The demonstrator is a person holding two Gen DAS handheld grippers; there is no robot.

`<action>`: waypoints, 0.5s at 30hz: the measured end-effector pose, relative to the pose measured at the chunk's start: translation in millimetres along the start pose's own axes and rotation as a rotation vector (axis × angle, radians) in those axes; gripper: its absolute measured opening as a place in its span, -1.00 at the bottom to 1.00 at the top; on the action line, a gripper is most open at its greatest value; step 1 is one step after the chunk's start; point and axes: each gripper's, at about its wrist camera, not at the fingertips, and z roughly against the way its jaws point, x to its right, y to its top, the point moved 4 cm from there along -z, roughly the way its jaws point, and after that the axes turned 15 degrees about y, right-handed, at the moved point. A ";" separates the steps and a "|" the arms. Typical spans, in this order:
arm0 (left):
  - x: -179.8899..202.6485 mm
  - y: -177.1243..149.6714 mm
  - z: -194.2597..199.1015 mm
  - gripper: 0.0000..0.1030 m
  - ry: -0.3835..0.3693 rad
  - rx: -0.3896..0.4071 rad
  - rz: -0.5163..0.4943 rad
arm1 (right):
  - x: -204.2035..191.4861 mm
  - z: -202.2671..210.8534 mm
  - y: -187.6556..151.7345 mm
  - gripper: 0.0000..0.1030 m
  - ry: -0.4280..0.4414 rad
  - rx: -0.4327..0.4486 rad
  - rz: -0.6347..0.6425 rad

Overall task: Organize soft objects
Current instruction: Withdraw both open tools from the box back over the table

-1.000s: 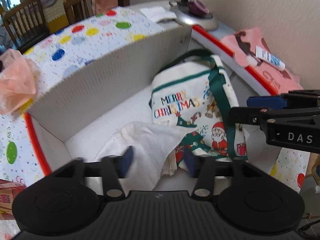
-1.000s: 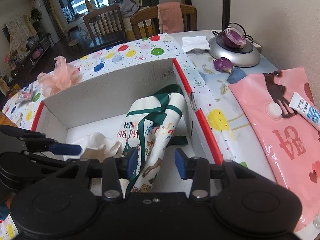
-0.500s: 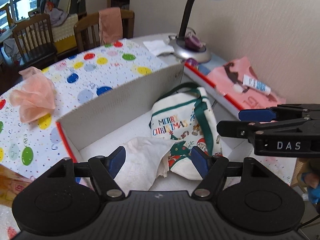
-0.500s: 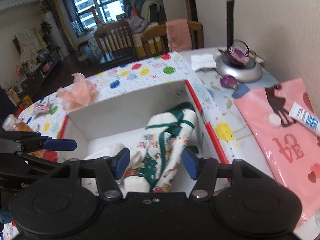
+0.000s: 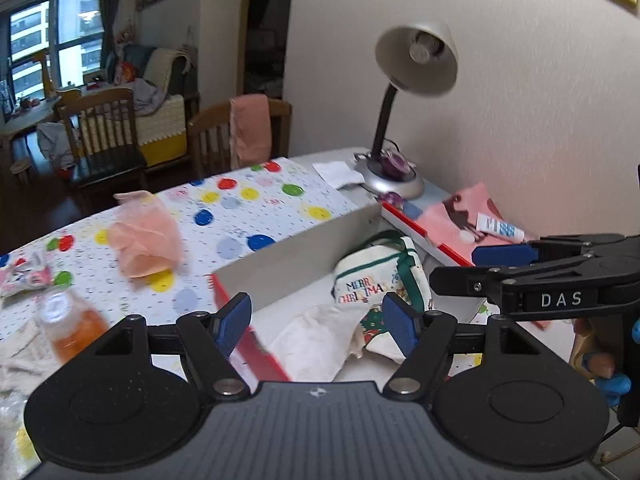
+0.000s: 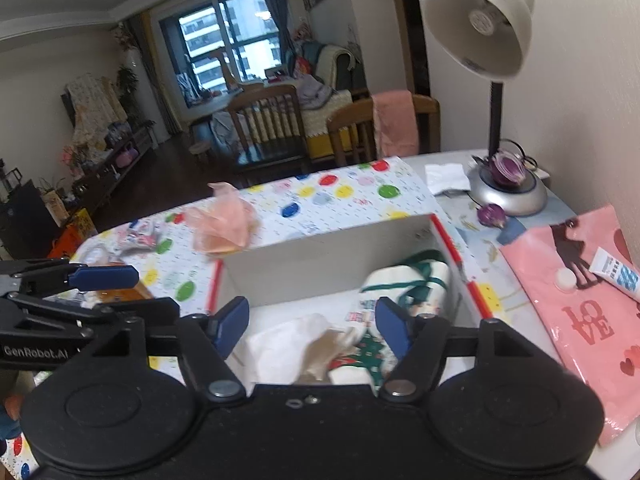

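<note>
Cloth (image 5: 316, 340) and Christmas bag (image 5: 376, 284) lie boxed beneath both claws, left claw (image 5: 316, 326) and right claw (image 6: 312, 326), seemingly spread wide, empty.

Christmas bag (image 6: 404, 288) inside white box (image 6: 320, 256)

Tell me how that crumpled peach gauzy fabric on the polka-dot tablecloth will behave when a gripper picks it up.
The peach gauzy fabric looks sheer and loosely bunched, so it will probably hang limp and lose its shape once lifted. It appears very light for its size, so pushing it would likely make it slide or bunch up on the tablecloth. A pinch on one fold may catch only a thin layer.
</note>
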 end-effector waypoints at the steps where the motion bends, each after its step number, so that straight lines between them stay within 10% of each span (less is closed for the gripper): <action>1: -5.4 -1.3 6.0 0.39 0.006 0.009 0.002 | -6.0 1.3 -0.3 0.38 0.005 0.005 0.006; 15: -83.4 -32.0 60.6 0.40 0.072 0.061 0.059 | -98.7 2.6 -17.1 0.55 0.094 0.079 0.048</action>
